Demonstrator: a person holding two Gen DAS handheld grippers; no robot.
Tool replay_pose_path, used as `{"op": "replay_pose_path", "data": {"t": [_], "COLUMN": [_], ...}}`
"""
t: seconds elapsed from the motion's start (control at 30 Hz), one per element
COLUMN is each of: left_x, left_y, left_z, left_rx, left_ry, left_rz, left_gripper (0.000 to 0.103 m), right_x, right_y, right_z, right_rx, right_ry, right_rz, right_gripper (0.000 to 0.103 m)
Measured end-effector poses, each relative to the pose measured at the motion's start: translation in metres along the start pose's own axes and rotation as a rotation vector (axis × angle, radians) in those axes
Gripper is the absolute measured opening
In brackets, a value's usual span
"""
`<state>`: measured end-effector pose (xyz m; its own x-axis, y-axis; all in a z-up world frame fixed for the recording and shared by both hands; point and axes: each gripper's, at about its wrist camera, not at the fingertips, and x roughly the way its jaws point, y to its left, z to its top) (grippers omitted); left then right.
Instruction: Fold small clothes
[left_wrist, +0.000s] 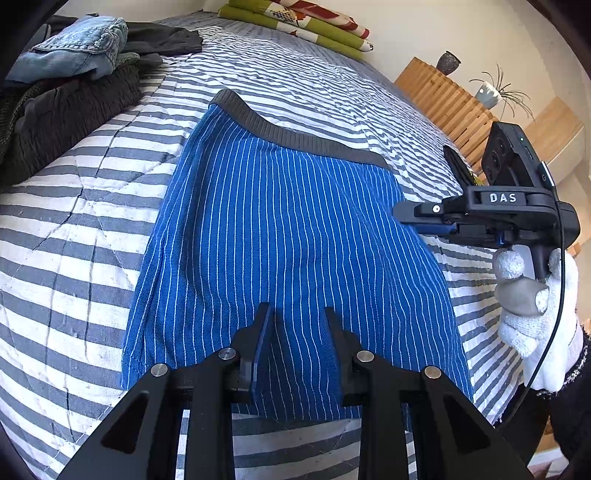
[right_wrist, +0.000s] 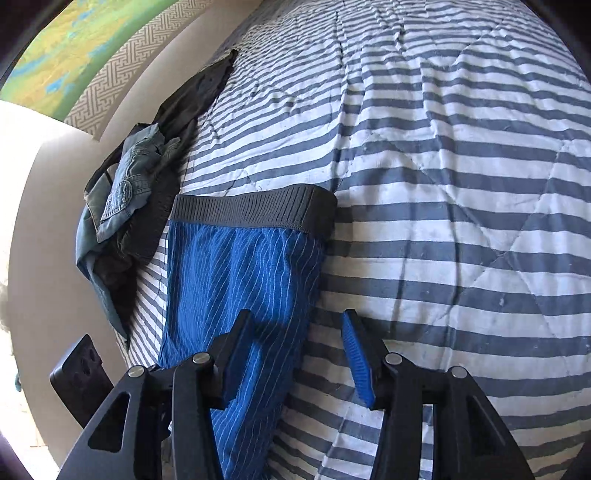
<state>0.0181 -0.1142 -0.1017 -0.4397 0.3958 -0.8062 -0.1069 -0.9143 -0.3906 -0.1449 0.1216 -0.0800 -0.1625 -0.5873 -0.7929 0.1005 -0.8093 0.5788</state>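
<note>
Blue pinstriped boxer shorts (left_wrist: 280, 221) with a dark grey waistband (left_wrist: 295, 136) lie flat on the striped quilt (left_wrist: 74, 229). My left gripper (left_wrist: 296, 314) stands open over the shorts' near hem, with flat fabric showing between its fingers. At the shorts' right edge, my right gripper (left_wrist: 402, 216) is held low by a white-gloved hand (left_wrist: 532, 310). In the right wrist view the right gripper (right_wrist: 295, 321) is open and straddles the side edge of the shorts (right_wrist: 236, 273). Its left finger is over the fabric and its right finger (right_wrist: 356, 354) is over the quilt (right_wrist: 461, 221).
A pile of denim and dark clothes (left_wrist: 74, 62) lies at the quilt's far left, also in the right wrist view (right_wrist: 125, 199). A folded green and red blanket (left_wrist: 295, 22) rests at the far end. A slatted wooden unit (left_wrist: 443, 99) with a vase and plant stands to the right.
</note>
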Motion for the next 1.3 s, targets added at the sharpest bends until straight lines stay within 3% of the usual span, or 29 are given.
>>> {"op": "replay_pose_path", "data": {"t": [0.03,0.07,0.13,0.2,0.33,0.43,0.53,0.63,0.7,0.8,0.9,0.97,1.0,1.03,1.1,1.17,1.3], "left_x": [0.002,0.003,0.002,0.002,-0.010,-0.019,-0.019,-0.004,-0.001,-0.001,-0.012,-0.028,-0.038,-0.046,-0.055,-0.049,-0.021], "left_y": [-0.001,-0.002,-0.002,-0.003,0.003,0.001,0.000,0.005,0.009,0.021,0.031,0.036,0.040,0.045,0.057,0.062,0.066], "left_z": [0.001,0.000,-0.001,-0.002,-0.004,0.000,0.007,0.009,0.009,0.008,0.008,0.015,0.020,0.027,0.043,0.059,0.072], "left_rx": [0.004,0.011,0.019,0.024,-0.010,-0.009,-0.010,-0.039,-0.039,-0.074,-0.115,-0.126,-0.138,-0.153,-0.179,-0.163,-0.130], "left_ry": [0.000,0.000,-0.002,0.000,0.003,-0.035,-0.044,0.011,0.011,0.011,-0.008,-0.051,-0.072,-0.092,-0.116,-0.086,-0.015], "left_rz": [0.001,0.002,0.004,0.004,-0.012,-0.018,-0.009,-0.003,-0.005,-0.029,-0.044,-0.027,-0.026,-0.025,-0.030,-0.046,-0.008], "left_gripper": [0.027,0.027,0.027,0.027,0.028,0.028,0.028,0.028,0.026,0.016,0.016,0.019,0.029,0.046,0.066,0.069,0.069], "right_x": [0.002,0.003,-0.008,-0.016,-0.023,-0.046,-0.049,-0.037,-0.020,0.008,-0.004,-0.029,-0.041,-0.050,-0.060,-0.057,-0.037], "right_y": [0.004,0.011,0.019,0.008,-0.014,-0.002,0.028,0.059,0.074,0.065,0.044,0.032,0.027,0.021,0.010,0.002,-0.003], "right_z": [-0.001,-0.001,0.001,0.008,0.015,-0.003,-0.031,-0.063,-0.081,-0.100,-0.101,-0.096,-0.094,-0.090,-0.083,-0.077,-0.071], "right_rx": [-0.013,-0.048,-0.129,-0.111,-0.054,-0.102,-0.203,-0.310,-0.384,-0.450,-0.377,-0.296,-0.262,-0.229,-0.175,-0.121,-0.068], "right_ry": [0.001,0.013,-0.060,-0.121,-0.087,-0.135,-0.094,-0.035,0.019,0.080,0.080,0.023,-0.015,-0.050,-0.084,-0.079,-0.051], "right_rz": [-0.009,-0.021,-0.115,-0.185,-0.147,-0.127,-0.063,0.007,-0.030,-0.233,-0.165,-0.068,-0.056,-0.055,-0.038,-0.022,0.030], "right_gripper": [0.011,0.002,0.002,0.002,0.008,0.010,0.011,0.011,0.011,0.010,0.009,0.017,0.021,0.028,0.029,0.032,0.032]}}
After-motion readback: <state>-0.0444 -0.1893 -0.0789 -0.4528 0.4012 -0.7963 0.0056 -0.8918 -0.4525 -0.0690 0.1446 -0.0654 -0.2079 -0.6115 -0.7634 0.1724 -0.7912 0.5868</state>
